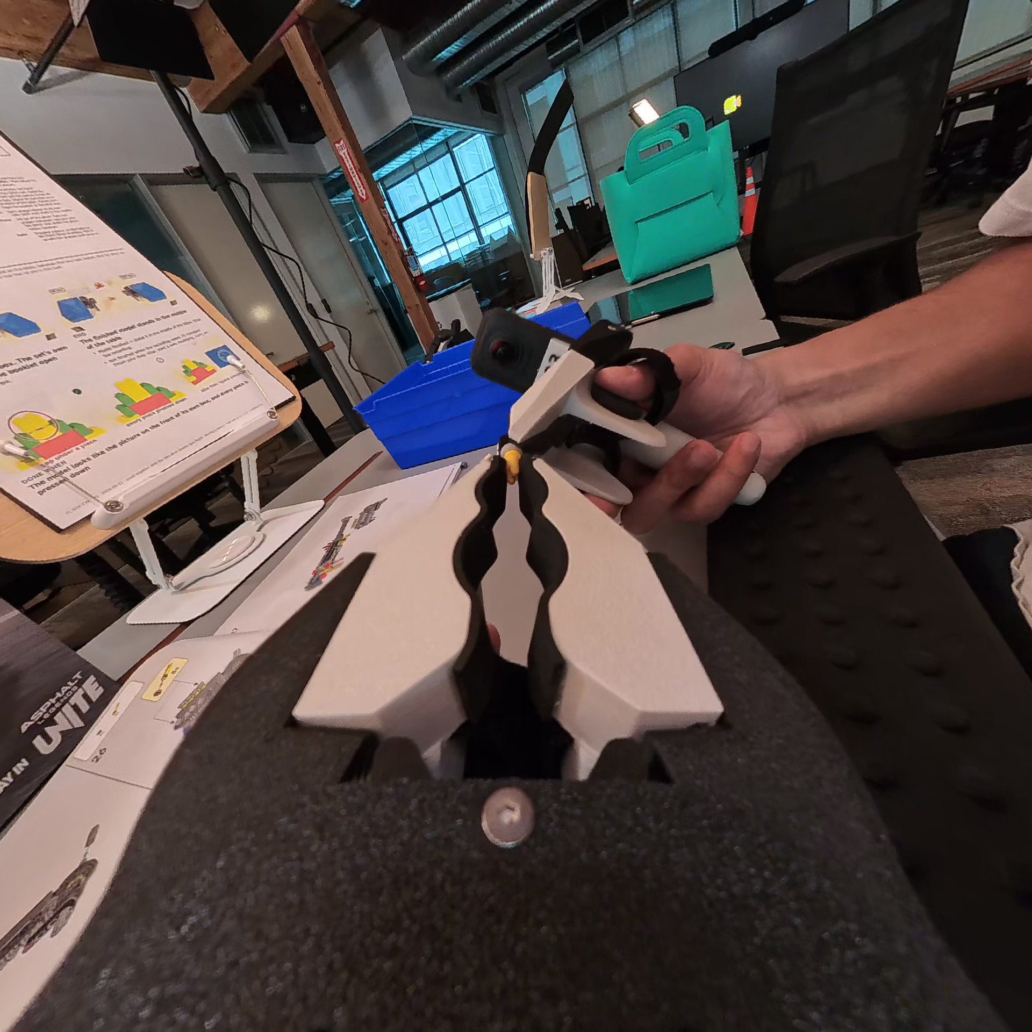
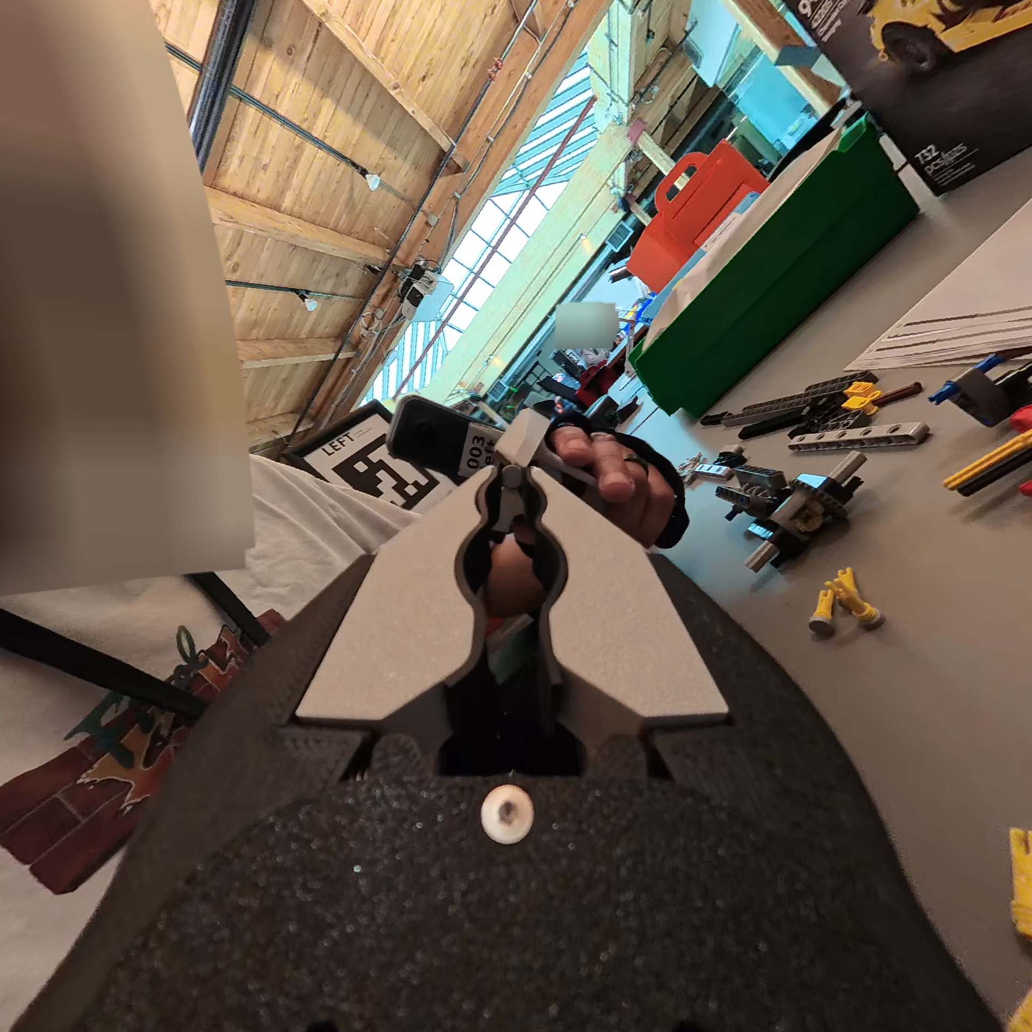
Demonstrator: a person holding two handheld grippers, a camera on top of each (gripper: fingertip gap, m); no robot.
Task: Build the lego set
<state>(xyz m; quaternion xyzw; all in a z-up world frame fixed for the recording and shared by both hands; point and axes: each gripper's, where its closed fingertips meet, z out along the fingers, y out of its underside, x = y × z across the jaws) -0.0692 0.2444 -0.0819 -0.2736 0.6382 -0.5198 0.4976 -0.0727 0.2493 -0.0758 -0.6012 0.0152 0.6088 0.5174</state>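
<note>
Grey table [image 1: 346, 463] fills the left wrist view, with a blue bin [image 1: 441, 407], a paper stand [image 1: 139, 357] and a booklet [image 1: 357, 536] on it. The left gripper [image 1: 511, 474] pinches a small yellow pin [image 1: 510, 466] at its tips, meeting the right gripper [image 1: 511, 447] nose to nose.

From the right wrist view, the right gripper [image 2: 511, 480] is clamped on a grey piece [image 2: 510, 491]. Loose lego parts [image 2: 782, 502], yellow pins [image 2: 846, 603] and a green bin [image 2: 782, 313] lie well apart on the table [image 2: 837, 726].

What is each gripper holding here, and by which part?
Left gripper pinches a small yellow pin at its fingertips; the right gripper pinches a small grey piece. Which end, unclear.
</note>
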